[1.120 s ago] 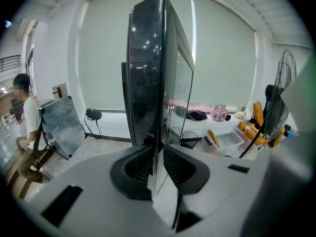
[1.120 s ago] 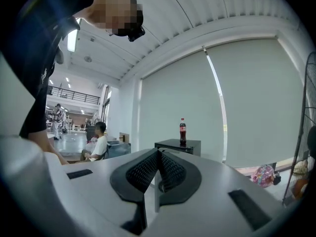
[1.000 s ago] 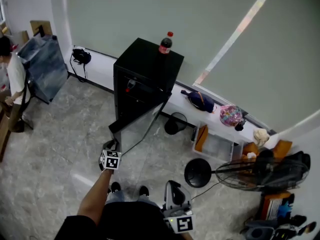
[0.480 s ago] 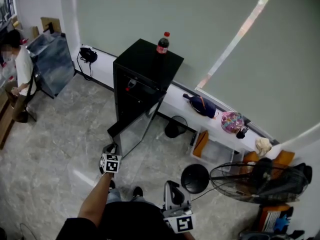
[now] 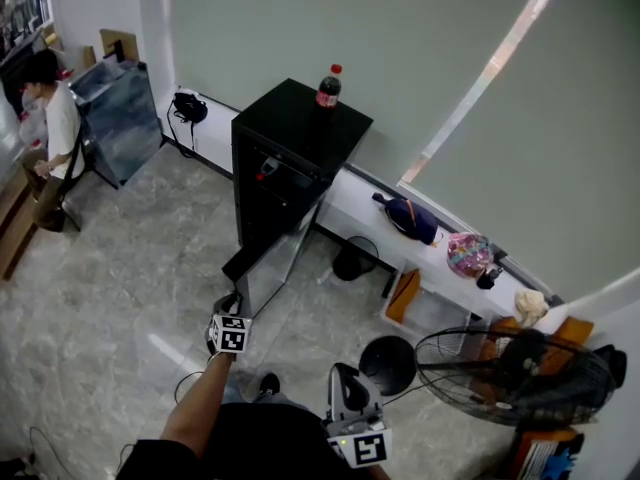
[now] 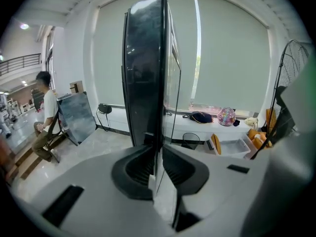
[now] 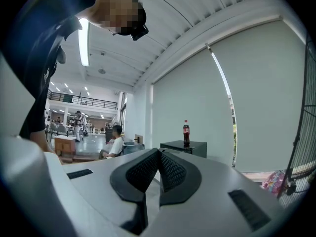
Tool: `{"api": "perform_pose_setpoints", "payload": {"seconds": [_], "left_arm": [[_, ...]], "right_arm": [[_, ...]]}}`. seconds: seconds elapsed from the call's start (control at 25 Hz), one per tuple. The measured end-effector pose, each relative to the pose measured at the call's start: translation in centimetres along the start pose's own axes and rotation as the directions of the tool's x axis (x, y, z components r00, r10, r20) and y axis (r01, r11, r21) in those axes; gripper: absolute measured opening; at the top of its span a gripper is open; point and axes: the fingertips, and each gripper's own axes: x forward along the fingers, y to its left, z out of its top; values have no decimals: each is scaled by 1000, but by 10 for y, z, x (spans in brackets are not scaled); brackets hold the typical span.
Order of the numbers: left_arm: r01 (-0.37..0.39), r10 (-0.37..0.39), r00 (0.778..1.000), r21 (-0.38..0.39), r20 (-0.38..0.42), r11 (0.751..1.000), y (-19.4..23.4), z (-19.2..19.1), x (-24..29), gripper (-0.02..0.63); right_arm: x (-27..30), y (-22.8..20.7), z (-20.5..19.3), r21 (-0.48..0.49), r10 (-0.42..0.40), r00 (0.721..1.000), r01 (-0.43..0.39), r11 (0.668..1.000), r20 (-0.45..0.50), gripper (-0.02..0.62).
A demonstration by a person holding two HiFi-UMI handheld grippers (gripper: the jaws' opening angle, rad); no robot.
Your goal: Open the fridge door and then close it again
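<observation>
Grey marbled floor (image 5: 110,288); black fridge (image 5: 300,128), fridge door (image 5: 275,263) ajar, before pale blind (image 5: 450,58).

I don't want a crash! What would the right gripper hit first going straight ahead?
Probably the fridge, near its top. Nothing shows between it and the right gripper, but depth is unclear.

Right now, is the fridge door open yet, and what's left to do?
Done: the door is swung open. In hand: the left gripper is clamped on the door's edge; the right gripper is shut and empty. Left: closing the door against the fridge.
</observation>
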Motion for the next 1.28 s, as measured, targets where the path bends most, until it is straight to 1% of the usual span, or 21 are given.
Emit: {"api": "perform_pose_setpoints", "payload": {"seconds": [0.28,0.44,0.56,0.64,0.8,1.28], "left_arm": [[-25,25,1000,-20,6,1000,-24,-6,-3,55],[-16,16,1000,-27,2,1000,-39,-18,0,55],[-16,16,1000,-18,0,1000,-47,-16,-6,55],[-18,18,1000,2,7,1000,-51,-12,-11,55],[-5,5,1000,20,16,1000,-62,-21,-5,55],[-15,15,1000,18,12,1000,-55,-21,-3,48]], "right_arm": [[-8,-14,-1,5,22,1000,-22,1000,2,8],[-10,-19,-3,6,24,1000,-24,1000,5,9],[-10,-18,-1,9,29,1000,-30,1000,4,8],[-10,-16,0,10,36,999,-36,999,8,9],[-10,-16,-2,12,39,999,-39,999,4,9],[-1,-15,-5,16,53,999,-53,998,-6,9]]}}
